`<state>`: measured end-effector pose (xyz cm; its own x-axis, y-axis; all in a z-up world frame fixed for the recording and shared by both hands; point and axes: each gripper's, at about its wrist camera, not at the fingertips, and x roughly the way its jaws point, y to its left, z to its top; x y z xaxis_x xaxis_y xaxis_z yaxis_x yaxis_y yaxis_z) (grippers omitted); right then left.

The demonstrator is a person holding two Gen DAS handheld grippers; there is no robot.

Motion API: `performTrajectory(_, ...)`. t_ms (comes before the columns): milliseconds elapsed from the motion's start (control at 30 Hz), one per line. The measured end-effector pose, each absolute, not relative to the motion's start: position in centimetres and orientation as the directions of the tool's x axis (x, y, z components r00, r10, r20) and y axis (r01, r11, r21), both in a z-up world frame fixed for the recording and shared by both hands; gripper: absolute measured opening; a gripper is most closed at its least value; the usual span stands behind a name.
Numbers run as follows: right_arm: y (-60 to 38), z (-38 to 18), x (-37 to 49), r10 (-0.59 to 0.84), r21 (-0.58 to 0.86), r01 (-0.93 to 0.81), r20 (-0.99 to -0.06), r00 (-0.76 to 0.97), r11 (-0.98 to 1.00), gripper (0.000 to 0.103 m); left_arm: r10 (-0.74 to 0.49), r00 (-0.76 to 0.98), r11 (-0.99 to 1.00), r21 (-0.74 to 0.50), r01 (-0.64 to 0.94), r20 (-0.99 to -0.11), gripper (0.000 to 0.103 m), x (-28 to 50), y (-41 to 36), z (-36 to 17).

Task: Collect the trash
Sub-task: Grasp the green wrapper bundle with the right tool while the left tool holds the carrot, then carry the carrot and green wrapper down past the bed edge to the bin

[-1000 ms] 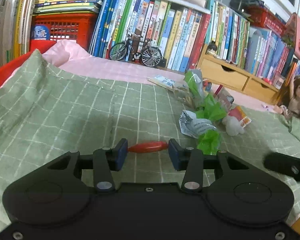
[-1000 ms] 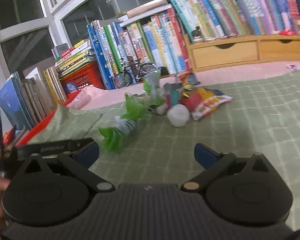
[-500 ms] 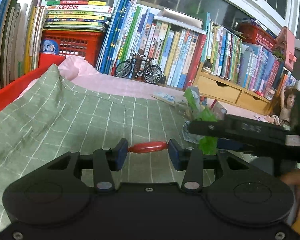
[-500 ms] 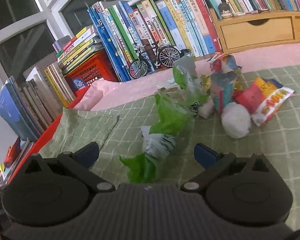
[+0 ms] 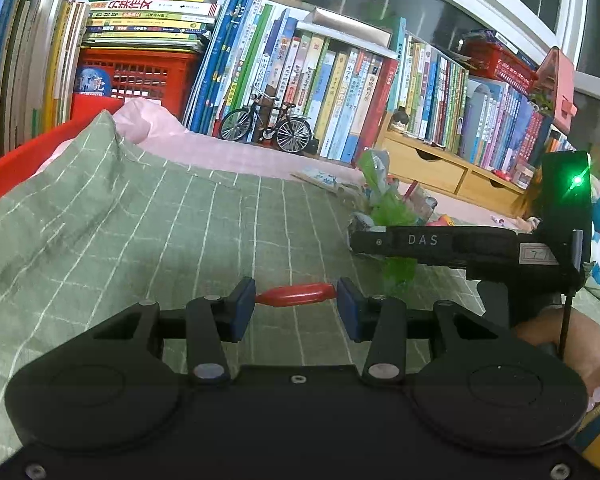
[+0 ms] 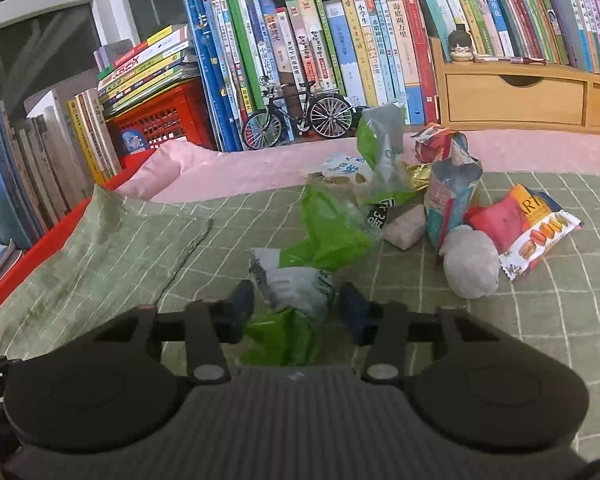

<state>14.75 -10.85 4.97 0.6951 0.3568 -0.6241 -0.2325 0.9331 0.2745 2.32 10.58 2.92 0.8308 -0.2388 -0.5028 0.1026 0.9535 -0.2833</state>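
Both grippers engaged: left gripper (image 5: pixel 296 304) clamps red handle (image 5: pixel 296 294); right gripper (image 6: pixel 296 306) brackets the light, crinkly, slippery wrapper (image 6: pixel 296 280) at its twisted middle, closure unconfirmed.

At lower centre of the frame we see the right gripper (image 6: pixel 296 304) with its blue pads on either side of a green-and-white wrapper (image 6: pixel 296 284) lying on the green checked cloth (image 6: pixel 540 320). More wrappers and a grey wad (image 6: pixel 470 266) lie at centre right; books (image 6: pixel 340 40) fill the top.
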Motion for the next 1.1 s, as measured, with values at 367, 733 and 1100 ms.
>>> performTrajectory(367, -11.1, 6.5, 12.4, 0.373, 0.26, -0.269, -0.598, 0.709, 0.927, 0.039, -0.222, 0.84, 0.955, -0.285, 0.083, -0.496, 0.042, 0.5, 11.3, 3.4)
performTrajectory(733, -10.8, 7.7, 8.2, 0.391, 0.235, -0.313, -0.59, 0.707, 0.92, 0.039, -0.227, 0.845, 0.96, -0.259, 0.109, -0.484, 0.042, -1.8, 10.7, 4.2)
performTrajectory(1100, -12.5, 8.2, 4.0, 0.364, 0.221, -0.29, -0.6, 0.712, 0.931, 0.039, -0.257, 0.834, 0.956, -0.257, 0.145, -0.487, 0.042, -4.1, 9.8, 4.2)
